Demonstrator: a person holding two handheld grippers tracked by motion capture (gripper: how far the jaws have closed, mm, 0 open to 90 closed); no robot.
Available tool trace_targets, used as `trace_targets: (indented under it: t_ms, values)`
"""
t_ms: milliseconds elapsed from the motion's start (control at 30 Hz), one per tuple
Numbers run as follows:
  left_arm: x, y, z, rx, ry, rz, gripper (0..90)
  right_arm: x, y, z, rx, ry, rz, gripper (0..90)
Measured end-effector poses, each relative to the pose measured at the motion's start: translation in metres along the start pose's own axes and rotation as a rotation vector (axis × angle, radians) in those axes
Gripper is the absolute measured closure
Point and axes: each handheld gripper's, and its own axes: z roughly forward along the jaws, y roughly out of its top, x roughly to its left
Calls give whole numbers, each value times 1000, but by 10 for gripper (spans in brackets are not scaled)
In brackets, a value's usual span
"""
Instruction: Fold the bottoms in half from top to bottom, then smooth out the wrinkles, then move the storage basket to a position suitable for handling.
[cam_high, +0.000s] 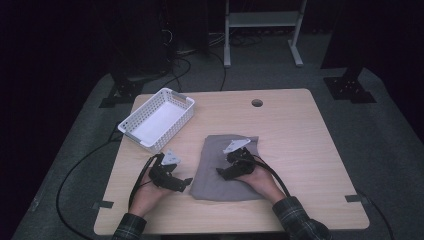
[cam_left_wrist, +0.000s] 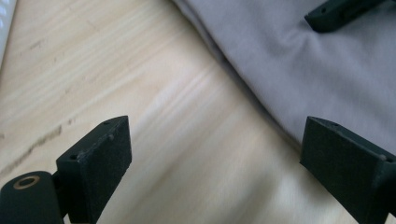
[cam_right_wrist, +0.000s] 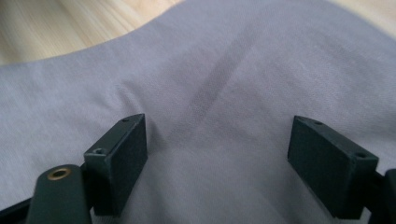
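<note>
A grey cloth (cam_high: 227, 170) lies folded flat on the wooden table (cam_high: 300, 150), near its front middle. My left gripper (cam_high: 186, 183) rests low over bare wood just left of the cloth's left edge, jaws wide apart and empty. In the left gripper view (cam_left_wrist: 215, 163) the cloth's edge (cam_left_wrist: 289, 70) runs past the right jaw, and a jaw tip of the other gripper (cam_left_wrist: 336, 11) shows at the top. My right gripper (cam_high: 222, 172) hovers over the cloth's middle, open. In the right gripper view (cam_right_wrist: 217, 163) the cloth (cam_right_wrist: 224, 70) lies creased between its jaws, not pinched.
A white slotted basket (cam_high: 175, 131) stands at the table's back left. A round hole (cam_high: 257, 103) sits near the far edge. Cables trail from both grippers toward the person. A metal frame (cam_high: 262, 20) stands on the floor beyond the table.
</note>
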Motion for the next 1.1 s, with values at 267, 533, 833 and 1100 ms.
trace_targets:
  t_ms: [267, 533, 833, 1100]
  values:
    - [0, -21, -3, 39, 5, -1, 77, -5, -14, 0, -66, 23, 26, 195]
    - [0, -31, -1, 40, -9, -9, 31, -9, -28, -11, -82, 2, 29, 196]
    - [-1, -37, 3, -32, -22, -2, 1, -24, -56, -37, -84, -39, 69, 195]
    - [-2, -37, 4, -45, -39, 12, 0, -38, -81, -61, -87, -81, 114, 194]
